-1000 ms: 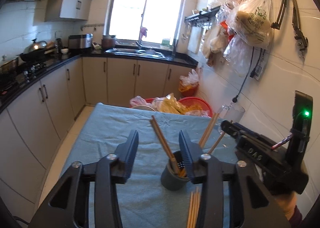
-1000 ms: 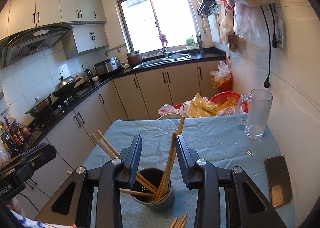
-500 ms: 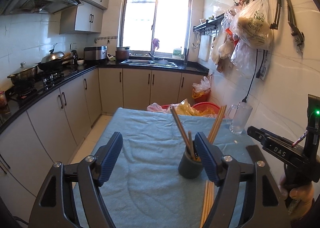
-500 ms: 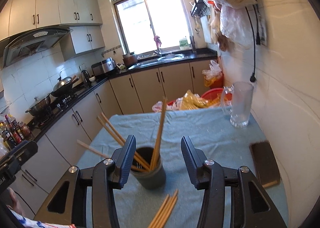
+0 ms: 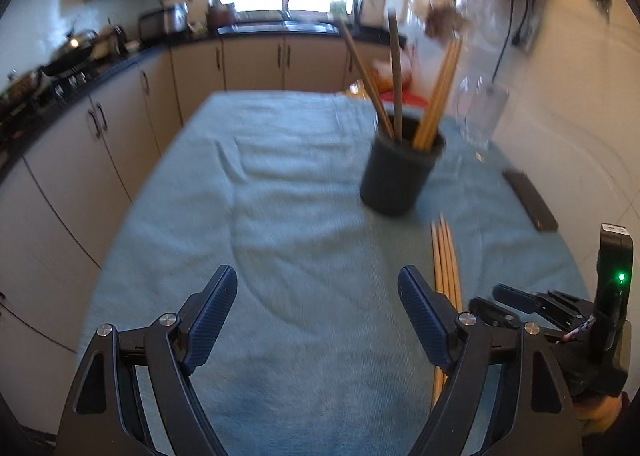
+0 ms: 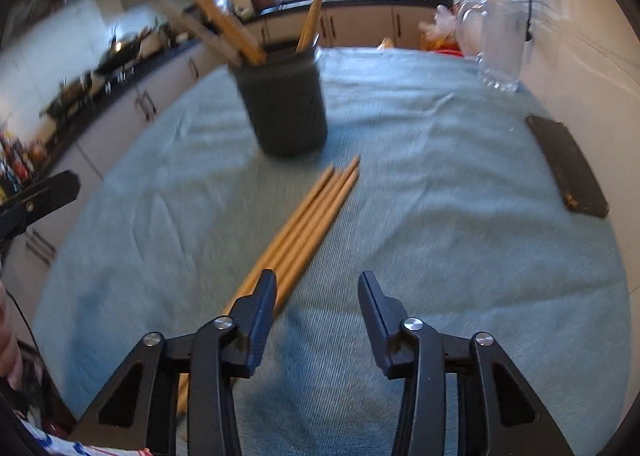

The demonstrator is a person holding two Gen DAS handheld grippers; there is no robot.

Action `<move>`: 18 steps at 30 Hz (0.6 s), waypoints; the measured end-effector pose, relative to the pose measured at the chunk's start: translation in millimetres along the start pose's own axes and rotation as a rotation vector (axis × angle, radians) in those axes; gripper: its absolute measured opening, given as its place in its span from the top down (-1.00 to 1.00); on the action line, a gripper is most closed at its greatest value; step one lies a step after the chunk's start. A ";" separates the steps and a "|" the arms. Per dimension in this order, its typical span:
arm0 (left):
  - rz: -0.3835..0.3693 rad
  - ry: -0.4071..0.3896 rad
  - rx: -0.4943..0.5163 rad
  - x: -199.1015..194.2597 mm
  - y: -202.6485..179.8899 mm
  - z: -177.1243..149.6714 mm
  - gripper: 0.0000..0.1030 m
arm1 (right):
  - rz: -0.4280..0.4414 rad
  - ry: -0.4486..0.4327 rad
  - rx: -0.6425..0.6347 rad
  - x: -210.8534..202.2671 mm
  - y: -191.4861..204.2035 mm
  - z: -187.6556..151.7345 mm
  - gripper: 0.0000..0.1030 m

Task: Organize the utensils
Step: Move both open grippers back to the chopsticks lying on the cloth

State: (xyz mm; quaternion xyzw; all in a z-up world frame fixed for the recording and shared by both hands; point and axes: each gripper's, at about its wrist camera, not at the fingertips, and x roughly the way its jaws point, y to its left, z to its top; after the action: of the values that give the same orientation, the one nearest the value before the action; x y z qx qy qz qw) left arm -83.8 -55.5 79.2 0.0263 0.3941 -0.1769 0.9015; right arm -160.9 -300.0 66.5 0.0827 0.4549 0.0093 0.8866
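Both pairs of jaws are empty. On the left gripper (image 5: 316,312) the jaws stand wide and are opening, with only bare cloth (image 5: 280,216) between them. On the right gripper (image 6: 316,304) the jaws are narrower and closing, nothing between them; the loose chopsticks (image 6: 308,216) lie just beside its left finger (image 6: 260,316), their ends passing under it, apart from the pads. These four chopsticks lie side by side on the cloth-covered desk, tips toward the dark cup (image 6: 284,104), which stands upright near them and holds more chopsticks leaning against its rim. Toward the wall, a glass mug (image 6: 500,52) stands at the far side and a dark flat slab (image 6: 568,168) lies nearer. In the left view the right gripper (image 5: 520,300) shows low at the right edge, close to the chopsticks.
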 end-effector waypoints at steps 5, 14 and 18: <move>-0.016 0.046 -0.014 15.8 -3.3 -9.5 -0.58 | -0.020 -0.003 -0.057 7.4 10.1 -5.0 0.15; -0.093 0.105 0.044 39.0 -39.2 -14.3 -0.58 | -0.176 0.024 0.013 11.2 -24.9 -1.3 0.07; -0.157 0.155 0.112 56.2 -65.2 -15.0 -0.29 | -0.171 0.003 0.086 1.8 -50.3 -7.2 0.06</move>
State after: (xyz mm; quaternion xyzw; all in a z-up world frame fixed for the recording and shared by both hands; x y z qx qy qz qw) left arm -81.2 -130.5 34.5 0.0594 0.4530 -0.2664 0.8487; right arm -168.7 -348.4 53.1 0.0814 0.4616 -0.0860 0.8791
